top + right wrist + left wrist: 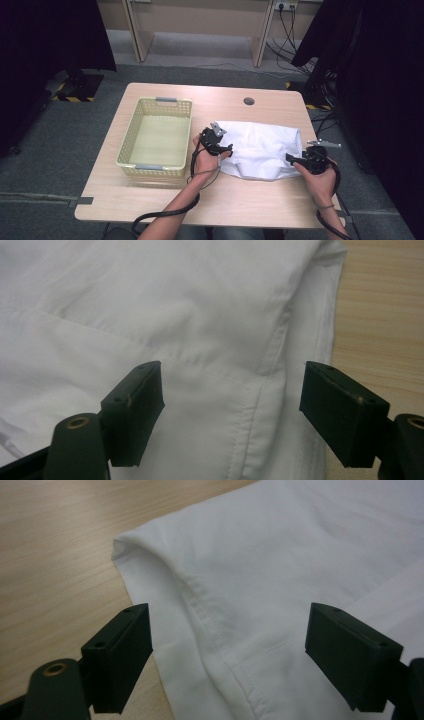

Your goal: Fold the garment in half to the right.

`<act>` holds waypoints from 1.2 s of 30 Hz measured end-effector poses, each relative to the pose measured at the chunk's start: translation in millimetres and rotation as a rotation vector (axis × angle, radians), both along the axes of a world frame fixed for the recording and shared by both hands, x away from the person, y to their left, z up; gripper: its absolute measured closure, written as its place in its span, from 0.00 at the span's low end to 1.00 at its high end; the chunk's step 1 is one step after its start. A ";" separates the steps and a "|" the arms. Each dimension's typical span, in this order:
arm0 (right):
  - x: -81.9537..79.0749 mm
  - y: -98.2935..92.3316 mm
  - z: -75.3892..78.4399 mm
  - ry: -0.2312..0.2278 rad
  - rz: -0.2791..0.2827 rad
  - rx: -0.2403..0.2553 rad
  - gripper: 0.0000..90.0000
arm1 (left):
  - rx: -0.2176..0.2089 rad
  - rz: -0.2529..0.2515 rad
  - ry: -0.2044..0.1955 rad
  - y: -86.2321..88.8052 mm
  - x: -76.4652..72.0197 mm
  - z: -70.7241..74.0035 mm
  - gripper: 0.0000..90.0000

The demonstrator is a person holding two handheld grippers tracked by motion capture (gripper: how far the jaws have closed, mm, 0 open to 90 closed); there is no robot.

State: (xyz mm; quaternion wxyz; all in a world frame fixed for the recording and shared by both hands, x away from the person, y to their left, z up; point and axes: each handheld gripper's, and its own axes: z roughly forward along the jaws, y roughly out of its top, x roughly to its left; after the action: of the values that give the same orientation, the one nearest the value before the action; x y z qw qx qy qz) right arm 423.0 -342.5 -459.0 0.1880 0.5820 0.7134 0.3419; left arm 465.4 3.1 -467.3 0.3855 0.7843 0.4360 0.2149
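Note:
A white folded garment (260, 149) lies on the wooden table (165, 197), right of centre. My left gripper (229, 148) sits at the garment's left edge, its jaws wide apart over a seamed fold (220, 625), nothing pinched. My right gripper (290, 159) is at the garment's right front corner, also open, with the stitched edge of the white cloth (250, 410) between its spread jaws. In the left gripper view (227, 655) and the right gripper view (232, 412) the pads stand clear of the fabric on both sides.
A pale yellow plastic basket (129, 150) with grey handles stands left of the garment, with nothing in it. A round cable hole (248, 101) is in the table's far part. Bare wood lies along the front edge.

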 end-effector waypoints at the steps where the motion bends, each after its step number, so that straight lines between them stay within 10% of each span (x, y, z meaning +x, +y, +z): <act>1: 0.3 -0.6 -0.5 0.001 -0.002 0.001 0.28 | -0.002 0.004 0.000 0.1 0.6 -0.8 0.20; 21: 17.8 -1.7 0.3 0.024 -0.007 -0.023 0.28 | 0.007 0.049 0.061 -0.1 16.9 -14.0 0.22; 36: 23.8 0.3 1.1 0.046 0.003 -0.021 0.28 | -0.020 0.062 0.068 -2.8 20.0 -10.9 0.57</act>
State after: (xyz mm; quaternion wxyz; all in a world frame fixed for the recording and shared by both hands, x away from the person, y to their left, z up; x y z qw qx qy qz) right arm 446.8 -342.3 -457.9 0.1770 0.5866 0.7221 0.3212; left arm 485.4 0.3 -478.2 0.3715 0.7733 0.4752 0.1954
